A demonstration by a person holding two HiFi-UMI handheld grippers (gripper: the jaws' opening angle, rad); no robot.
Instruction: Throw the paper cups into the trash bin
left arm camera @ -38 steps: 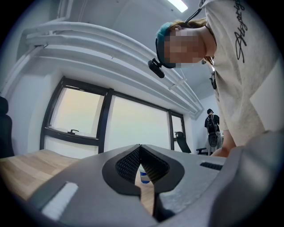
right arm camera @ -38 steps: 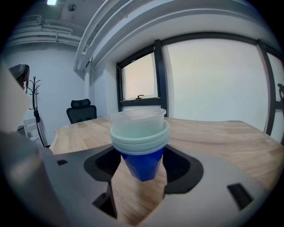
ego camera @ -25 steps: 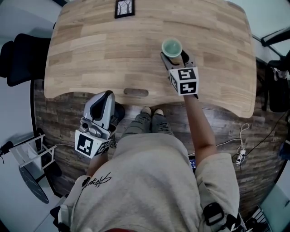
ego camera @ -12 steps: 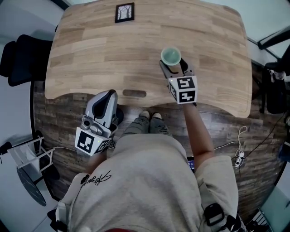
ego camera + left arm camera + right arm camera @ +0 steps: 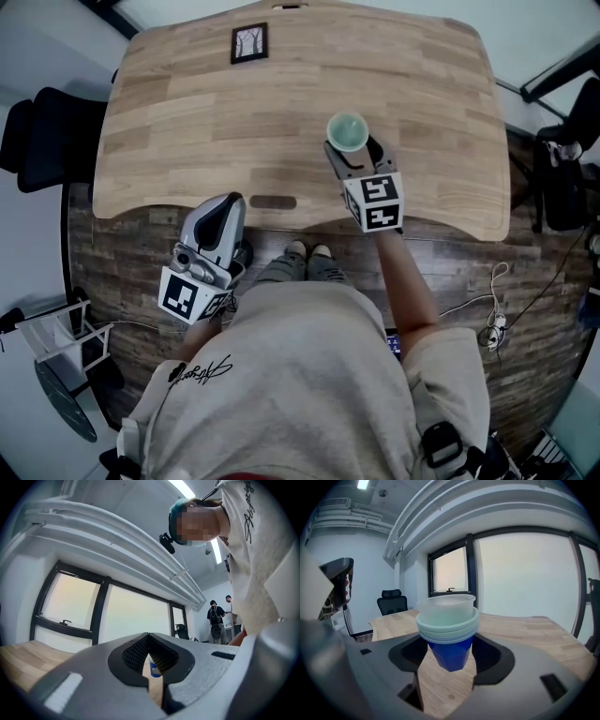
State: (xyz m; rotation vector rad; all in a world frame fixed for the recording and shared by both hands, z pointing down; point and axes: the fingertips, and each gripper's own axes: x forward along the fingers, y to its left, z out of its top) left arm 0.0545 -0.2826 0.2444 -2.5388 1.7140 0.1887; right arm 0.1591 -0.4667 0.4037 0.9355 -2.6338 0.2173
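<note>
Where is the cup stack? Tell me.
Head view: the stack of paper cups is between the jaws of the right gripper, over the right half of the wooden table.

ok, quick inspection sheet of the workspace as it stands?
Surface: wooden table, light plank top.
Job's things: stack of paper cups, upright, blue outside; no trash bin seen.
Clutter: small framed card near the table's far edge.
Grippers: right gripper closed on the stack; left gripper shut, empty, off the table's near edge.
Cables: white cable on the floor, right side.
Surroundings: black chair at left; people far off; windows.
</note>
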